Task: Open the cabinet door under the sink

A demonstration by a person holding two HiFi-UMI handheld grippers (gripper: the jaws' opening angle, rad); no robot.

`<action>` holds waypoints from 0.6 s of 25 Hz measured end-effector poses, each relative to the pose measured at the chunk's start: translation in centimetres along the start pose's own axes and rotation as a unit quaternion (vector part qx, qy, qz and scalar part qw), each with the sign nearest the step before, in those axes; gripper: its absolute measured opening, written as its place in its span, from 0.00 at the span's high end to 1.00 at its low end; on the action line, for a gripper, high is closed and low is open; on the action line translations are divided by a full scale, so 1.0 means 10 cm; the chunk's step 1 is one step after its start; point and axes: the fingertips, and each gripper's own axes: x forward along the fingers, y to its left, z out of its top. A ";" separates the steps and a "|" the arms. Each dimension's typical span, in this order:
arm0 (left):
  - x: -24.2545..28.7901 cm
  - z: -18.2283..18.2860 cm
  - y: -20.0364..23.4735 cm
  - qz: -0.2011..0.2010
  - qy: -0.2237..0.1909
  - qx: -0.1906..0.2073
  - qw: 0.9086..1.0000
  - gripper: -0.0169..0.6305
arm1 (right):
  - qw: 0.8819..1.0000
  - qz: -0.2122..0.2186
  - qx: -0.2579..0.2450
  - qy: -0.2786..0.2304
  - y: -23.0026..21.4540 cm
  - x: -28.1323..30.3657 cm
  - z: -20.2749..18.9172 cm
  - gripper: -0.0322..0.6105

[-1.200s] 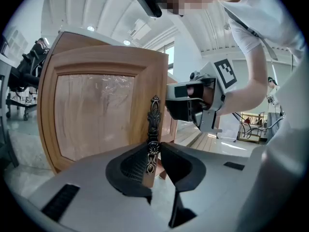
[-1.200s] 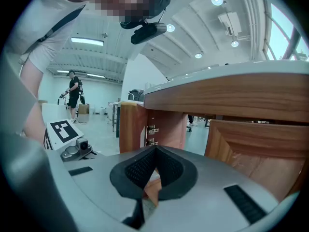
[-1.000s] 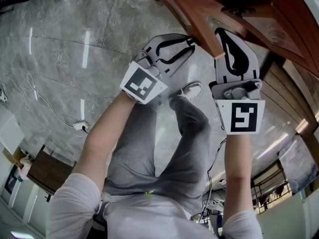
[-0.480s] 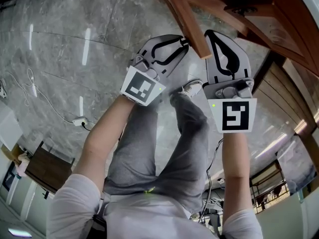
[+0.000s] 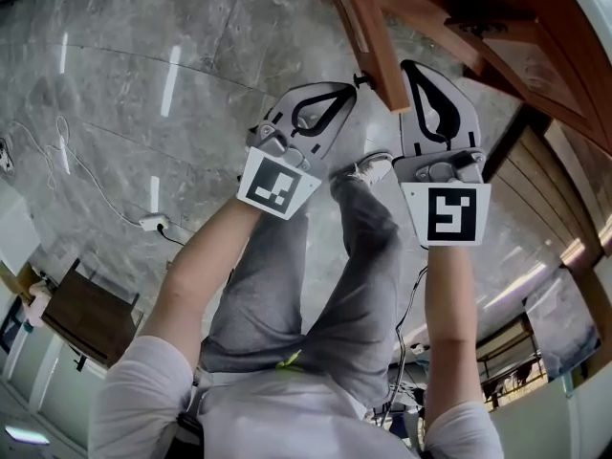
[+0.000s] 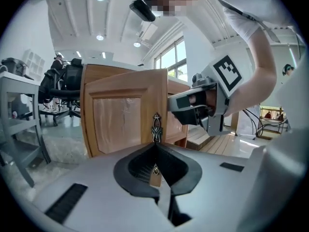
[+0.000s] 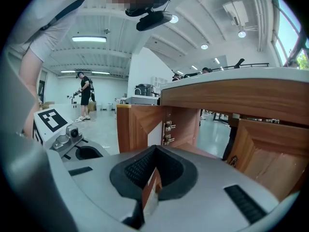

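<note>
The wooden cabinet door (image 5: 368,27) stands swung out, its free edge between my two grippers. In the left gripper view I face the door's front panel (image 6: 123,115), with its ornate dark metal handle (image 6: 156,128) right at my jaw tips. My left gripper (image 5: 346,92) is shut on that handle, whose small knob (image 5: 361,80) shows at the tips. On the door's other side my right gripper (image 5: 413,73) is shut and holds nothing. Ahead of it are the door's inner face (image 7: 137,124), its hinges (image 7: 169,132) and the open cabinet.
A neighbouring closed wooden door (image 7: 270,153) with its own handle (image 7: 233,161) stands to the right under the countertop (image 7: 241,79). The person's legs and a shoe (image 5: 368,168) are just below the grippers. A cable with a plug (image 5: 153,224) lies on the grey stone floor.
The door's free edge has swung a little to the left with my left gripper on its handle. My right gripper has shifted left beside the edge.
</note>
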 end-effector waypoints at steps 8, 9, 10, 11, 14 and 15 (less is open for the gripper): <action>-0.25 0.08 0.12 0.034 0.001 -0.023 0.999 0.95 | 1.000 0.021 -0.009 0.011 0.28 0.07 0.06 0.90; -0.29 0.09 0.14 0.037 0.003 -0.026 0.999 0.95 | 1.000 0.021 -0.006 0.012 0.29 0.09 0.07 0.90; -0.33 0.10 0.17 0.041 0.003 -0.028 0.999 0.95 | 1.000 0.023 -0.005 0.012 0.31 0.11 0.09 0.90; -0.37 0.11 0.19 0.045 0.003 -0.030 0.999 0.95 | 1.000 0.025 -0.007 0.011 0.34 0.13 0.11 0.90; -0.49 0.12 0.26 0.058 0.005 -0.035 0.998 0.95 | 0.999 0.027 -0.013 0.010 0.44 0.19 0.18 0.90; -0.53 0.13 0.27 0.060 0.007 -0.037 0.997 0.95 | 0.999 0.028 -0.012 0.012 0.47 0.21 0.18 0.90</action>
